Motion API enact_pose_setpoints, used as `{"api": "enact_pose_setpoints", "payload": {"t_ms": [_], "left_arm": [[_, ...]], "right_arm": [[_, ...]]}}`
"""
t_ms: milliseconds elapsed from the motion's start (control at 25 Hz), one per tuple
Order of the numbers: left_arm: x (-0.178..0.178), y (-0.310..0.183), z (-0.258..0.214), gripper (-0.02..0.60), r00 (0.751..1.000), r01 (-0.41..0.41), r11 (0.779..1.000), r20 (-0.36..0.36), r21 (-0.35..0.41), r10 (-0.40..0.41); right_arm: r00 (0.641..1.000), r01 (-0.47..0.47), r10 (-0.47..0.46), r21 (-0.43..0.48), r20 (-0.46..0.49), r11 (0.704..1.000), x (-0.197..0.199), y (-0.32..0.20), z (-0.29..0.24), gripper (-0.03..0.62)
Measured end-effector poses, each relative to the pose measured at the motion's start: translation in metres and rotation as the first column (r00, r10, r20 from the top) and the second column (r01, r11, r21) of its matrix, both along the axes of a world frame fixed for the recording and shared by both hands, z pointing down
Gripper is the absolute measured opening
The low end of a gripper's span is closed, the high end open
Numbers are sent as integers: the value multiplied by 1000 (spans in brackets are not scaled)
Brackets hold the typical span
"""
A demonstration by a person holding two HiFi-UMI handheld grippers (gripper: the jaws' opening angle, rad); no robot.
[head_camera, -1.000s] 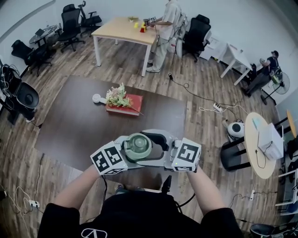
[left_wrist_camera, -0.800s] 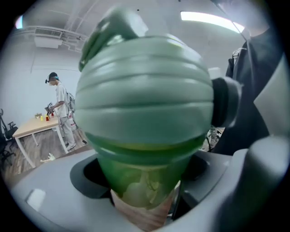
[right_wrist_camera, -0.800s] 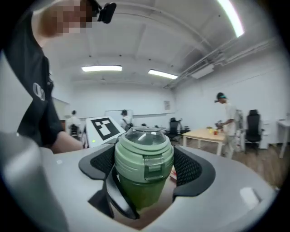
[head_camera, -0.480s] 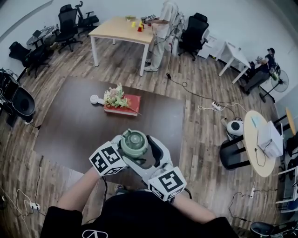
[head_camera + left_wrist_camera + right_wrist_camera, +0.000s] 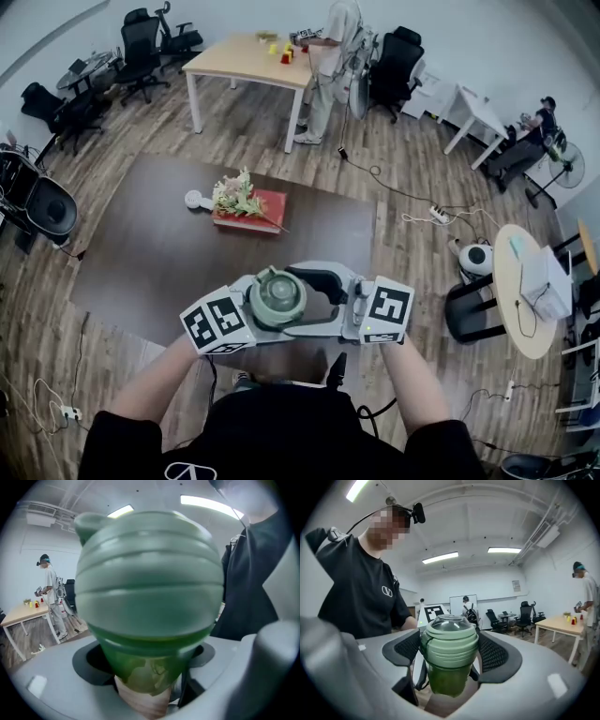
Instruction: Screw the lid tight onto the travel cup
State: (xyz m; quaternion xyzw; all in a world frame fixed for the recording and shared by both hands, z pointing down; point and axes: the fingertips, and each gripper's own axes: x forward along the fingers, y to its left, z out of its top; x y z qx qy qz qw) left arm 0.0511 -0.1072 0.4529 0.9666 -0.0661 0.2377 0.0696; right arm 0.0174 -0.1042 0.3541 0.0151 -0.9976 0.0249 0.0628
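I hold the green travel cup [image 5: 277, 298] in the air in front of my body. My left gripper [image 5: 258, 314] comes in from the left and is shut on the cup's translucent green body [image 5: 145, 667], low between its jaws [image 5: 147, 686]. The pale green ribbed lid [image 5: 150, 573] fills the left gripper view. My right gripper [image 5: 314, 295] reaches in from the right. In the right gripper view its black pads [image 5: 490, 653] press on both sides of the lid [image 5: 450, 641], above the cup body [image 5: 446, 679]. The right gripper [image 5: 449, 651] is shut on the lid.
Below lies a dark brown surface [image 5: 141, 244] with a red book [image 5: 251, 210] bearing a flower bunch and a small white round thing [image 5: 195, 198]. Farther off stand a wooden table [image 5: 246, 58], a person [image 5: 336, 56], office chairs and a round side table [image 5: 517, 292].
Half a second ago the right gripper was swung down toward my body beside the cup; now it is back level at the cup's right. The left gripper and cup have barely moved.
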Motion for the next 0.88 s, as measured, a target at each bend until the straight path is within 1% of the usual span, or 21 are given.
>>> {"api": "enact_pose_setpoints", "payload": {"t_ms": [40,80,120,160,200,240,280,320,360,400,440,480,520,560,640,720,760,800,840,880], "left_arm": [[-2,-6,-2,410,1000,28,1000,-7,3,-28],[-4,-13,-3,410,998,60,998,-11,4,-60],[-6,-20,-3,408,996,93,996,-13,2,-93],[-8,-26,-1,408,992,125,992,-9,-3,-125],[-9,-31,2,408,989,150,989,2,-2,-150],[-10,-34,6,408,986,165,986,22,11,-166],[-10,-36,10,408,984,171,985,38,24,-171],[-8,-35,12,408,984,169,985,43,28,-170],[-6,-34,14,408,986,164,986,36,21,-165],[-4,-33,14,408,987,159,987,23,9,-159],[-3,-32,15,408,988,153,988,11,-3,-153],[-2,-31,14,408,989,147,989,-2,-13,-148],[-3,-31,13,408,990,141,990,-16,-21,-142],[-3,-31,10,408,990,135,990,-29,-26,-136],[-4,-31,4,408,991,125,992,-44,-23,-126],[-5,-30,-3,408,993,111,994,-49,-14,-112],[-6,-29,-6,408,994,101,995,-51,-11,-102],[-6,-28,-9,408,995,88,996,-55,-10,-88],[-6,-25,-11,408,996,70,997,-58,-10,-71],[-6,-21,-13,408,997,49,999,-61,-11,-49]], "right_arm": [[999,-50,50,-5,16,999,-2,-4,-3,404],[991,-130,131,-15,29,991,-4,-10,-4,402],[970,-239,240,-36,30,970,-6,-16,-4,400],[929,-369,370,-68,9,927,-6,-23,-1,399],[864,-503,502,-97,-35,859,-6,-28,4,397],[784,-620,614,-109,-88,777,-5,-32,10,397],[705,-709,697,-103,-130,698,-4,-32,14,397],[640,-768,754,-91,-149,634,-4,-31,16,397],[596,-803,789,-79,-150,591,-4,-30,16,397],[575,-818,806,-73,-144,570,-3,-30,16,397],[575,-818,806,-72,-138,571,-4,-29,17,397],[594,-804,794,-72,-130,590,-4,-29,17,400],[626,-780,771,-77,-116,621,-6,-29,16,401],[668,-744,738,-87,-93,663,-7,-28,12,400],[764,-643,644,-111,-24,758,-3,-23,-1,403],[844,-527,534,-116,45,842,8,-21,-15,406],[880,-463,471,-106,62,880,13,-21,-19,407],[914,-395,400,-85,61,915,17,-22,-19,407],[945,-323,325,-55,40,945,19,-23,-16,407],[969,-248,248,-18,5,969,18,-23,-10,407]]}}
